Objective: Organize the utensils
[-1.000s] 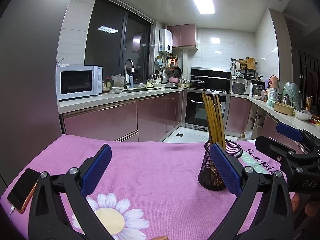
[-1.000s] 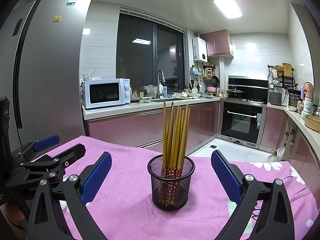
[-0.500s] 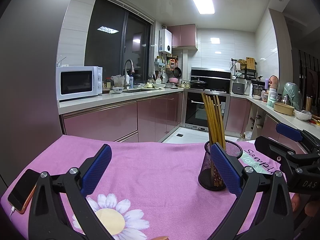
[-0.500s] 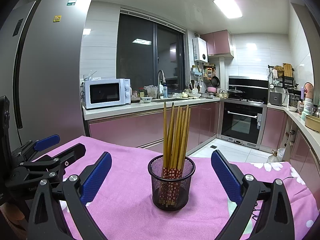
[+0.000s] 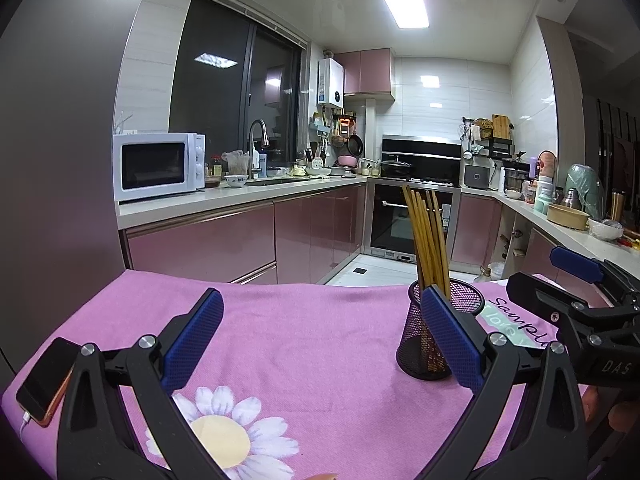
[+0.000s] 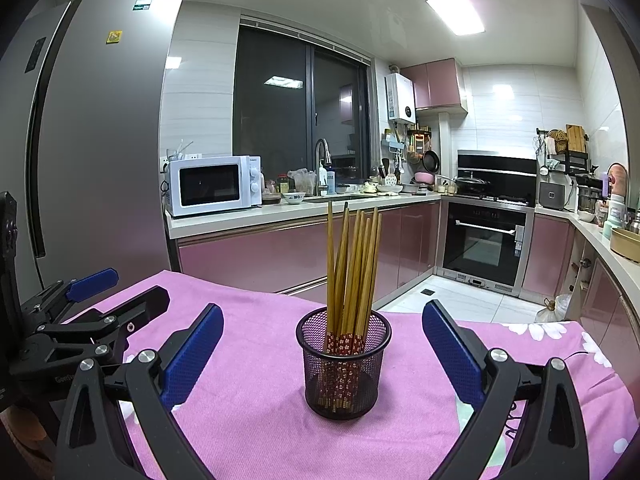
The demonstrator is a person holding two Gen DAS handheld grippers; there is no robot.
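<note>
Chopsticks (image 6: 352, 276) stood bundled upright in a black mesh cup (image 6: 343, 364) on a pink cloth (image 6: 256, 420), their patterned red ends down inside the mesh and their plain ends fanning slightly above the rim. In the right wrist view the cup sat centred ahead of the right gripper (image 6: 322, 344), whose blue-padded fingers (image 6: 192, 354) were spread wide to either side of it and touched nothing. The left gripper (image 5: 322, 340) was likewise wide apart and empty, hovering over bare cloth near a printed daisy (image 5: 224, 436); from its camera the cup (image 5: 438, 336) lay off to the right, partly hidden behind its right finger. Each tool showed in the other's view: the right gripper at the right edge of the left camera (image 5: 568, 284), the left gripper at the left edge of the right camera (image 6: 116, 292). A phone (image 5: 46, 380) lay at the cloth's left edge with a white cable plugged in. Behind the table ran a counter with a microwave (image 6: 214, 184), a sink tap (image 6: 322, 160) and an oven (image 6: 486, 240) among pink cabinets; a grey fridge (image 6: 100, 140) stood at the left.
</note>
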